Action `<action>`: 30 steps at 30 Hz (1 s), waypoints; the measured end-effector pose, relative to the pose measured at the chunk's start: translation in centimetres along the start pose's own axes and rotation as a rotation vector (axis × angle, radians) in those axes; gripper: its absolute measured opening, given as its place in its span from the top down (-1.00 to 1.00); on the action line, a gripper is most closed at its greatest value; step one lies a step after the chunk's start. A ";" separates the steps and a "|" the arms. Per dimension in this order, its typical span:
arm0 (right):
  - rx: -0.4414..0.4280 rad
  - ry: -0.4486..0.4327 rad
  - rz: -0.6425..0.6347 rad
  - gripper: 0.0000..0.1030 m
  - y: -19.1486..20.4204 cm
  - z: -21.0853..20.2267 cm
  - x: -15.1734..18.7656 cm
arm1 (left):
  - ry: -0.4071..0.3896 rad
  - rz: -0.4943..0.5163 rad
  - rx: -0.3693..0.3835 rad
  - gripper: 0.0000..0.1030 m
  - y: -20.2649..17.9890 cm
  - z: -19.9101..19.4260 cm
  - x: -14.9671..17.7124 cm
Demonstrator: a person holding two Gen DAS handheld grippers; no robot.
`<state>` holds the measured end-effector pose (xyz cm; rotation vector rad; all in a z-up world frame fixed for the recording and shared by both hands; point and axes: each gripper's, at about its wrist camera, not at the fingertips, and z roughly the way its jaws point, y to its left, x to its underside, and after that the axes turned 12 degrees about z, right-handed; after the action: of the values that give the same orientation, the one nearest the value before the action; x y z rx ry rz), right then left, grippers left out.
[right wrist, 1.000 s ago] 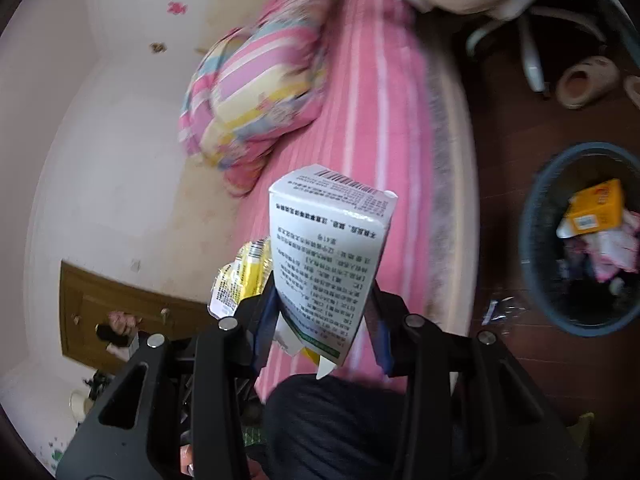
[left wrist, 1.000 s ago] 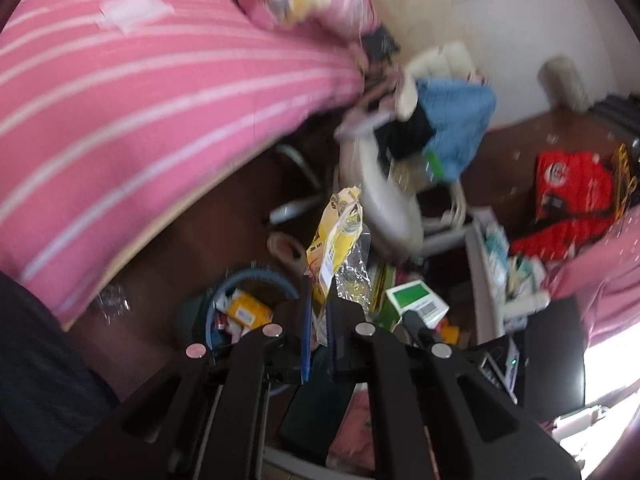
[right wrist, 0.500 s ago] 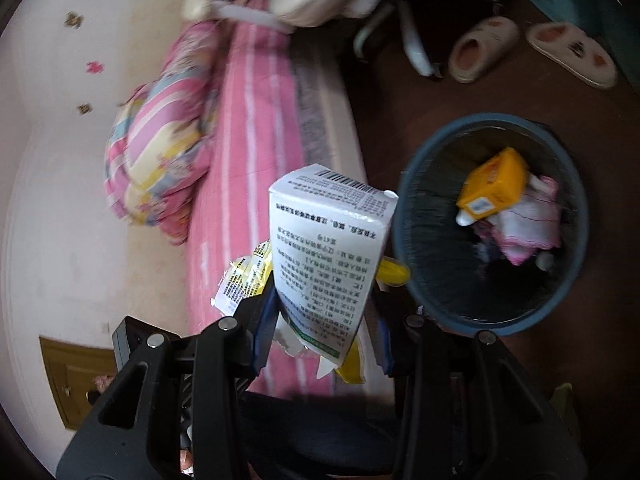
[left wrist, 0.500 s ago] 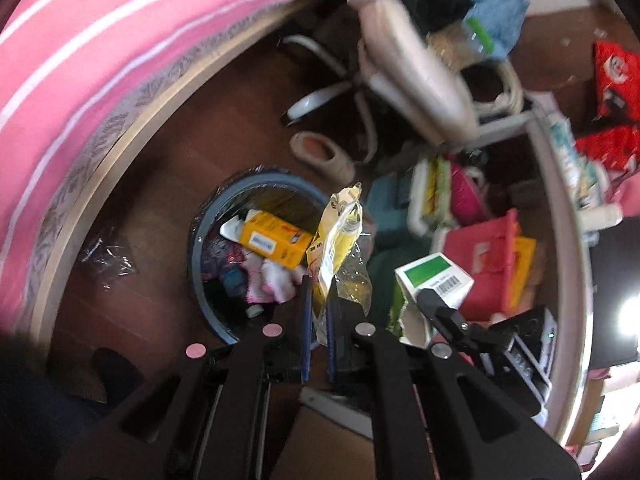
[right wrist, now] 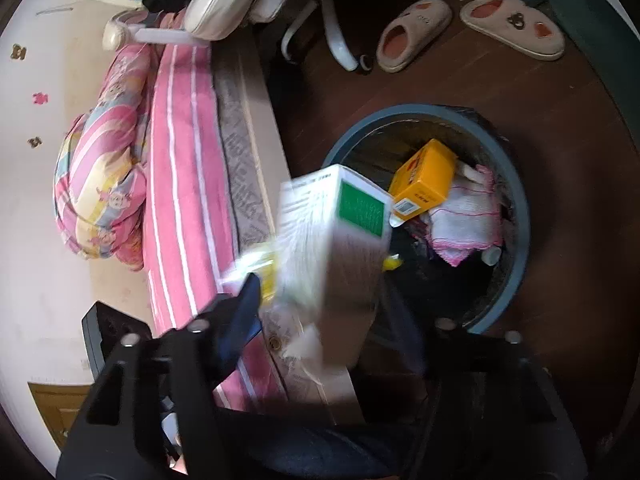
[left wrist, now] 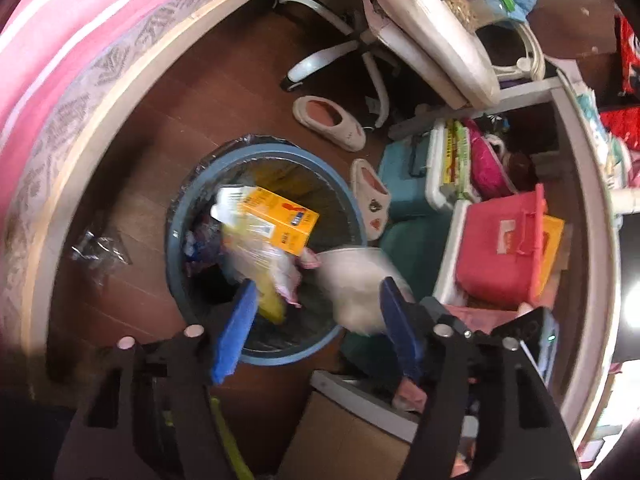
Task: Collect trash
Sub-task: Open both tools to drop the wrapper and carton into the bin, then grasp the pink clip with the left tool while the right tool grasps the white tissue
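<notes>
- Jaws of both grippers stand wide apart, gripping nothing: left gripper (left wrist: 316,320), right gripper (right wrist: 332,312).
- White cardboard carton with a green panel (right wrist: 340,240) blurs in mid-air between the right jaws, at the near-left rim of the round blue waste bin (right wrist: 520,216).
- Its long axis tilts, green end up and toward the bin.
- Crinkled yellow-and-clear plastic wrapper (left wrist: 260,260) drops over the bin, blurred.
- Judgement: hold both grippers centred above the opening until everything lands inside.

black left tongs (left wrist: 316,324), blue pads (left wrist: 236,328), silver screws (left wrist: 193,331).
</notes>
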<state>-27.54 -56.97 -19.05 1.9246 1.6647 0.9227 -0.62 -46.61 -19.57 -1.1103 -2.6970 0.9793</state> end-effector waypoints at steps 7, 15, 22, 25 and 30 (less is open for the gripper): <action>-0.035 0.010 -0.052 -0.56 2.2 0.0 1.2 | -0.072 -0.158 0.115 -0.63 1.9 -3.0 0.7; -0.147 0.097 -0.212 -0.60 10.3 1.9 5.2 | -0.286 -0.255 0.225 -0.71 4.4 -11.7 2.2; -0.229 0.248 -0.434 -0.62 21.5 7.5 12.7 | -0.459 -0.271 0.196 -0.72 9.2 -22.5 2.7; -0.227 0.298 -0.506 -0.62 25.6 11.1 15.7 | -0.520 -0.312 0.173 -0.72 12.7 -26.7 2.8; -0.189 0.343 -0.613 -0.62 30.9 16.4 19.2 | -0.583 -0.405 0.130 -0.72 19.8 -32.1 3.4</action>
<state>6.74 -42.31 -4.81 1.0623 2.0940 1.1305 18.15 -16.63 -6.13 -0.2448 -3.0282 1.5468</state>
